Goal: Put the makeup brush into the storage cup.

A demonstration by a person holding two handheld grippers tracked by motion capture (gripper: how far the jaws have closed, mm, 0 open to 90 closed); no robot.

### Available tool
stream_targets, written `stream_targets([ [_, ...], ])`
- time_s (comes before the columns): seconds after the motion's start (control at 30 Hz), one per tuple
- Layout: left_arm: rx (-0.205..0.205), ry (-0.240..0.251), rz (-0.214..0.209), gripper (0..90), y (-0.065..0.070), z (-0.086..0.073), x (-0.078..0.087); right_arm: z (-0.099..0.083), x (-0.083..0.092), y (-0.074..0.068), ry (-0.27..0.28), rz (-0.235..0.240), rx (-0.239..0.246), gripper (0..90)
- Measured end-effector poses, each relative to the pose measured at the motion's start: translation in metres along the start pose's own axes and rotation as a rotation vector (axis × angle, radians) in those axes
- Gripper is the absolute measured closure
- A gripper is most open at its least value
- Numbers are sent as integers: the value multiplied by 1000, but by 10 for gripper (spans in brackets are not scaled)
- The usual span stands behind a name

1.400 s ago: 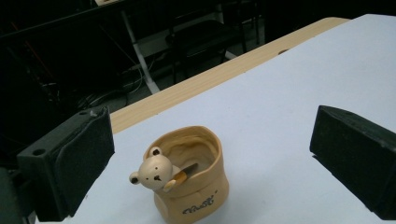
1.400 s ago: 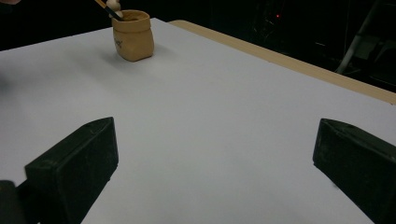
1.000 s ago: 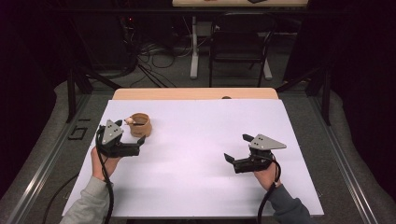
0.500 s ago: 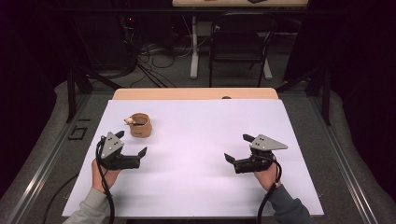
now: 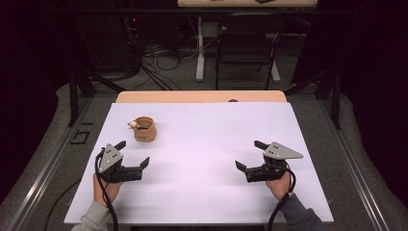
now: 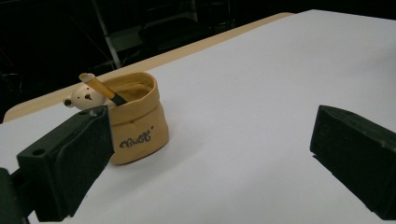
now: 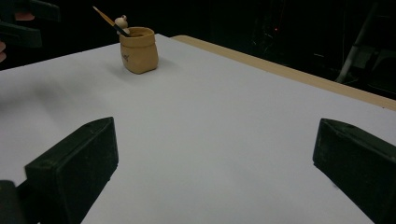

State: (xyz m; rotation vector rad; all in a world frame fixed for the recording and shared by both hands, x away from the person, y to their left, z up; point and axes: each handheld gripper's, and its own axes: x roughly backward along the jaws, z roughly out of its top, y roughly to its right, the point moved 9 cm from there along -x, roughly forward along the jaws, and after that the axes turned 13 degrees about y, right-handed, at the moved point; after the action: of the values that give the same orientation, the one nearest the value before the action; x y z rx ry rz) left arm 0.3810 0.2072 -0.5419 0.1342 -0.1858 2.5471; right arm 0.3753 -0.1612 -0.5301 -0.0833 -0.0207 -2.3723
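Grippers spread over white sheet, pot upper left

Left gripper (image 5: 133,155) sits in the lower left of the high view, held by a hand (image 5: 107,188) coming up from the bottom edge, its jaws spread wide with nothing between them. Right gripper (image 5: 250,155) sits in the lower right of that view, in the other hand (image 5: 279,185), jaws likewise apart and holding nothing. Both hover near the sheet (image 5: 202,144), well apart from each other.

Beyond the left gripper, toward the upper left of the sheet, stands a tan pot (image 5: 144,129), upright. In the left gripper view the pot (image 6: 137,119) rises just behind the left-hand jaw, with a pencil (image 6: 100,88) leaning out of it and a small bear (image 6: 86,97) at its rim. In the right gripper view the pot (image 7: 138,50) stands far off at upper left.
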Motion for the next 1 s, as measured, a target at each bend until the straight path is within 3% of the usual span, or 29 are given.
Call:
stream_targets([
  [0.3, -10, -14, -15, 1, 9, -9, 9, -2, 4, -5, 6, 14, 8, 0],
  [0.4, 24, 1, -15, 1, 10, -9, 15, -2, 8, -5, 10, 5, 7, 0],
  [0.47, 21, 4, -10, 1, 9, -9, 16, -3, 9, -5, 8, 4, 8, 0],
  [0.8, 32, 5, 12, 1, 11, -14, 24, -8, 17, -3, 5, -30, 8, 0],
  [0.9, 34, 1, 2, 1, 14, -17, 27, -8, 21, -1, 16, -74, 11, 0],
  [1.0, 33, -5, -13, 1, 17, -19, 28, -8, 23, -1, 26, -78, 5, 0],
])
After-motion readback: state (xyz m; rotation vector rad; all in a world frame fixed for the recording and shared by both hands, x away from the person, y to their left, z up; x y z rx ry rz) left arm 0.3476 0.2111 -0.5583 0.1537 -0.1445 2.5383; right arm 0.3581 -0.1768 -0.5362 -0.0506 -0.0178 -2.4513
